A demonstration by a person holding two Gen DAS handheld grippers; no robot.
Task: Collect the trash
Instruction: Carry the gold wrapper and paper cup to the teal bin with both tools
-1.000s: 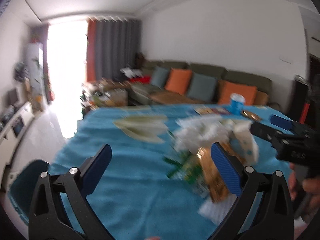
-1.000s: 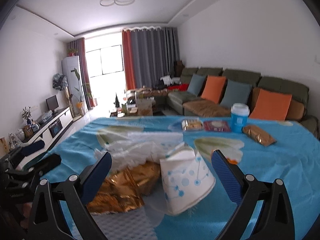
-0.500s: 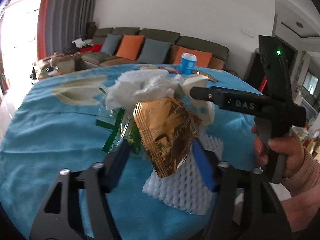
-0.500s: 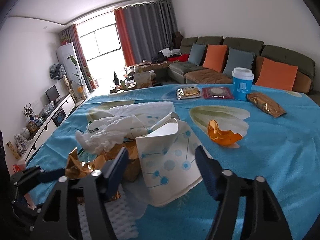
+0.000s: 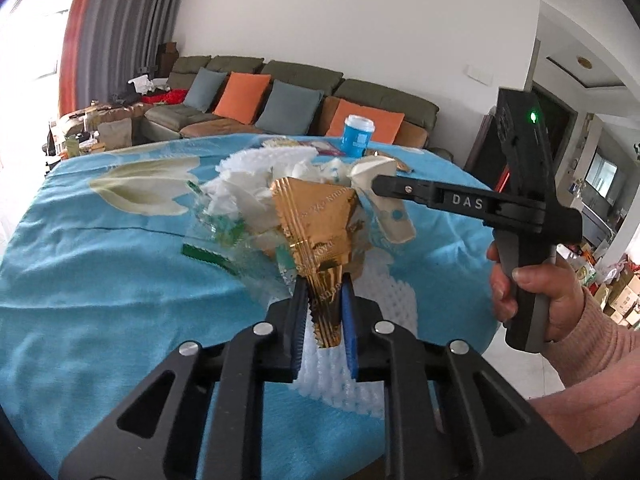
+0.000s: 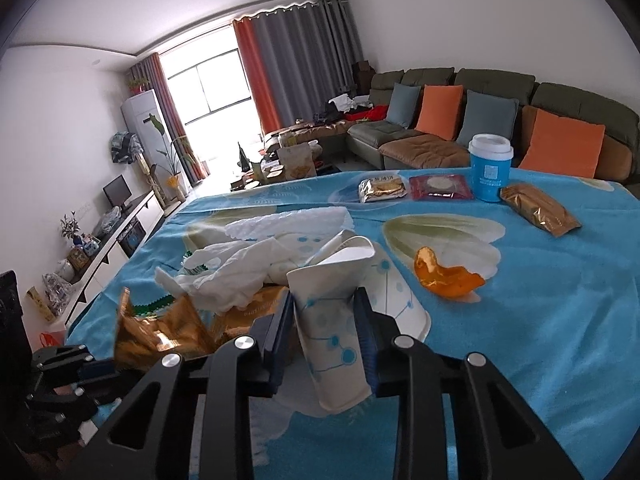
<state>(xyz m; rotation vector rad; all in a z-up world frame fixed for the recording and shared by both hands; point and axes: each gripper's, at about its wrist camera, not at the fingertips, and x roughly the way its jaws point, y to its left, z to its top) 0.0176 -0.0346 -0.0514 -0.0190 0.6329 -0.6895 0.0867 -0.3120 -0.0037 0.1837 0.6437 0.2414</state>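
A table under a blue flower-print cloth [image 6: 520, 320] carries a trash heap. The left claw [image 5: 325, 312], just closing, pinches a crinkled gold foil wrapper [image 5: 316, 216]; beside it the right claw [image 6: 326, 332] squeezes a crushed white paper cup [image 6: 332, 320]. Grasping step; lifting both clear seems next.

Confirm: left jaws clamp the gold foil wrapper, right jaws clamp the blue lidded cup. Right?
Half right. The left gripper does clamp the gold foil wrapper, its jaws having just closed on it. The right gripper pinches the crushed white paper cup, as the right wrist view shows; the blue lidded cup stands untouched at the table's far side.
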